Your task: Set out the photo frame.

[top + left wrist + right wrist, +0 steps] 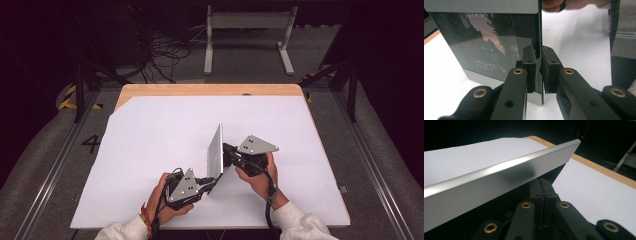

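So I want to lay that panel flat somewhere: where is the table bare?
Nearly everywhere: the white sheet lies bare from the upright panel to its left edge, to the wooden strip at the far side, and right of the right gripper. The crowded patch is near-centre, where the left gripper and both hands meet.

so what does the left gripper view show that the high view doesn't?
Left gripper view: the left gripper's black pads pinching the panel's thin edge, and the panel's dark glossy face with faint pale lettering.

High view: both hands, the right gripper at the panel's far side, the whole white table cover, a wooden table edge, cables on the floor.

Both: the thin silver-backed panel standing upright on the white cover, clamped by the left gripper.
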`<action>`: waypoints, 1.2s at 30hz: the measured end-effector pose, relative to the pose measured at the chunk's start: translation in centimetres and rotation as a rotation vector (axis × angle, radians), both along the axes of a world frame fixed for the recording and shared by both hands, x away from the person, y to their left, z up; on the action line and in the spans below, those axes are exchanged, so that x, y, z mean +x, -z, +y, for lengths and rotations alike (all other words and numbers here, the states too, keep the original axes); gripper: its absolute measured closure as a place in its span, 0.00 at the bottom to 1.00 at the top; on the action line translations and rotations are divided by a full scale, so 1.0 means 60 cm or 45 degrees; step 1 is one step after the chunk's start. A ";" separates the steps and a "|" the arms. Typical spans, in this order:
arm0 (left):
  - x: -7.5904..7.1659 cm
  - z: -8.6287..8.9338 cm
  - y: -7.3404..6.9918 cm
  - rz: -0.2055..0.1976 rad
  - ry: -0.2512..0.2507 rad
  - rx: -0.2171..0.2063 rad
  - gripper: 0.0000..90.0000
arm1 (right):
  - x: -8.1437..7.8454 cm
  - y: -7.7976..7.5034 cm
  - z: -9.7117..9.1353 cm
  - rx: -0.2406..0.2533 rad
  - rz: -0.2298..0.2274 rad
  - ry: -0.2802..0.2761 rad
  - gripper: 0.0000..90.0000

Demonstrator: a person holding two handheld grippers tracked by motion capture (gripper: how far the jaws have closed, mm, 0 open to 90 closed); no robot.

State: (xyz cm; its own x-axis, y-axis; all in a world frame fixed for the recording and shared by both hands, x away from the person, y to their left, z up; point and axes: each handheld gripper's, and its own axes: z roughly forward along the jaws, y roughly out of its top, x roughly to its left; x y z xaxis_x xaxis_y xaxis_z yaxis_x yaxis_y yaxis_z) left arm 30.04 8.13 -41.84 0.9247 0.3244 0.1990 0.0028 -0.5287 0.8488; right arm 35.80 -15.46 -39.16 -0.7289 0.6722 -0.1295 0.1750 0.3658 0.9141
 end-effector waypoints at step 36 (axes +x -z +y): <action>0.014 -0.023 0.045 0.109 0.033 0.069 0.87 | -0.113 0.011 -0.044 -0.017 0.113 -0.133 0.71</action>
